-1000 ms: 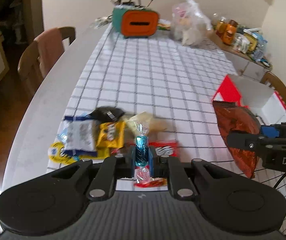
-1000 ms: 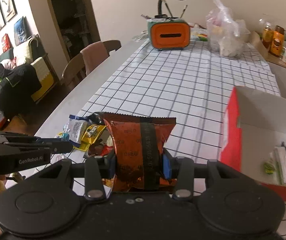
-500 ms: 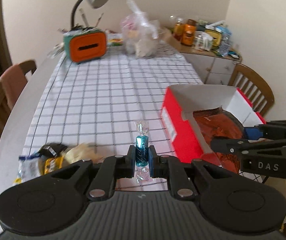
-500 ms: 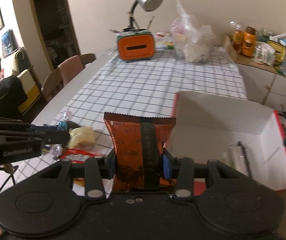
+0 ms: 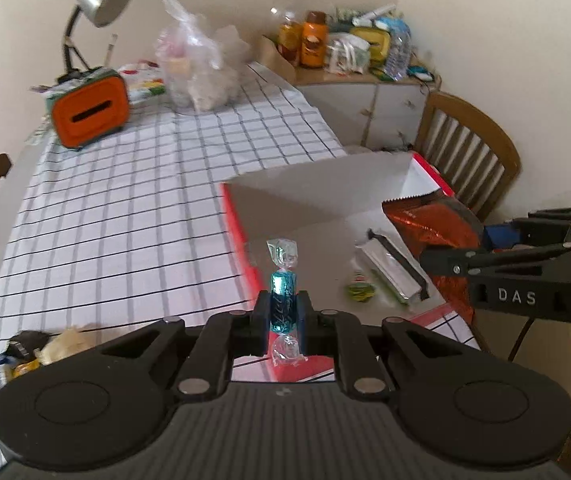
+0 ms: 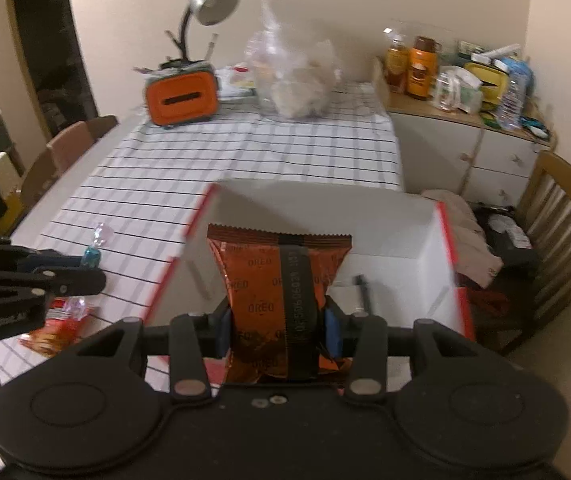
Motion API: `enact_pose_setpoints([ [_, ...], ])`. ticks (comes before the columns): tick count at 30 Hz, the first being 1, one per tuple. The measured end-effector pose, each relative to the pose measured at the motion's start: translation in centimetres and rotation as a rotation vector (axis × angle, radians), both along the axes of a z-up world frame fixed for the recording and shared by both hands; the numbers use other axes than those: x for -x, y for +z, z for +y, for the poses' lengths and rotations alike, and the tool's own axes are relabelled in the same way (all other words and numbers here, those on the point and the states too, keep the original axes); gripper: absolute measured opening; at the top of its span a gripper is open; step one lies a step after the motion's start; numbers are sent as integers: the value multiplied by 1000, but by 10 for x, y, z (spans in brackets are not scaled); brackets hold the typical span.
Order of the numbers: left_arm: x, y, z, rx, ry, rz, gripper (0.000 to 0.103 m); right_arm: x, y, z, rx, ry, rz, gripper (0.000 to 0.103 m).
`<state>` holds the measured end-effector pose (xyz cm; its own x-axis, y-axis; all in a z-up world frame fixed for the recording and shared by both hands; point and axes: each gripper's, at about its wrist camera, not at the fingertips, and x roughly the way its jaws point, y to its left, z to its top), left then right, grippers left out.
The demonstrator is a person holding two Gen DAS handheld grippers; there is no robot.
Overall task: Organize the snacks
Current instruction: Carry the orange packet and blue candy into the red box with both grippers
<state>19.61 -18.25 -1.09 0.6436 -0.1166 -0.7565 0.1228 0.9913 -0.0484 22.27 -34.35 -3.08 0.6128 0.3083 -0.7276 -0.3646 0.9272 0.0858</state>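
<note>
My left hand-held gripper (image 5: 281, 314) was fully closed on the teal candy (image 5: 282, 300), which stood upright between the fingers at lower centre of the left view, clear twist ends sticking out above and below. My right hand-held gripper (image 6: 277, 322) was partly closed, pinching the orange Oreo packet (image 6: 279, 276) upright at centre of the right view.

Change over the last second: both hands had swung across from the snack pile to the red box (image 5: 241, 232). A second earlier the left view showed the pile directly ahead and the box off at the right edge; now the box filled centre-right of the frame and the leftover snacks (image 5: 25, 354) sat at the lower left edge. In the right view the packet now hung over the box's white interior, where before it was over the checked cloth.

The candy sat over the box's near left wall, just about inside. The box already held a silver wrapper (image 5: 389, 268) and a small green sweet (image 5: 361, 290).

My read: the carry was basically done and release into the box came next. The pile on the bench (image 5: 125, 208) still needed more trips.
</note>
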Motion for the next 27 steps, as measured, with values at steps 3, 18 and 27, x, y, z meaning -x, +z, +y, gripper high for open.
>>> enact_pose_setpoints([
  [3,-17,-7,-18,-16,-13,23,12,-12,-7,-17,11,-25,12,43],
  [18,-100,-57,-64,-75,-12,200,12,-70,-53,-49,104,-11,100,43],
  [27,-139,-80,-67,-100,34,341,13,-98,-79,-28,152,97,194,42],
])
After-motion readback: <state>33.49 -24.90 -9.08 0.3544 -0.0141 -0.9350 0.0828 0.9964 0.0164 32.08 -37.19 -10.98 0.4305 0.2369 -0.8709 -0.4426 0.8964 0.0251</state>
